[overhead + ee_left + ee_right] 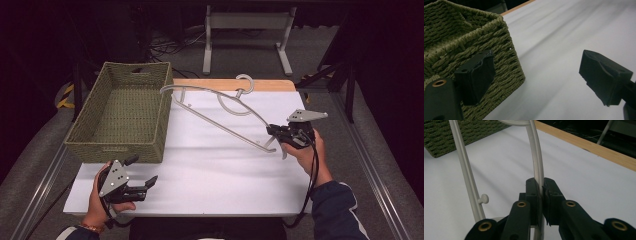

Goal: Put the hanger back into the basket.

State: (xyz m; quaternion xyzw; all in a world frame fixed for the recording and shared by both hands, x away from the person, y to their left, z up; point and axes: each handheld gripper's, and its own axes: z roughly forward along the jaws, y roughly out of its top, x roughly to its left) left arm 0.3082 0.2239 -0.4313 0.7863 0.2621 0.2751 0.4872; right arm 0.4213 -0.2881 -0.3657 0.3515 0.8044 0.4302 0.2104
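Clamping a pale grey plastic clothes hanger (225, 112), the right hand-held gripper (274, 131) holds it above the white tabletop (210, 165). Left hand-held gripper (142, 172) gapes empty beside the green woven basket (120, 115).

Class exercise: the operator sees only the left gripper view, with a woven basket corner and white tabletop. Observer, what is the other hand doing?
Observer: The right gripper is shut on one end of a pale clothes hanger.
Operator: Where does the hanger lie relative to my basket?
Observer: Its far end reaches the green basket at the right rim, near the back corner; the hook points to the table's far edge.
Operator: Is anything in the basket?
Observer: The high view shows nothing inside it.
Operator: And my own gripper?
Observer: The left gripper is open, just in front of the basket's near right corner.
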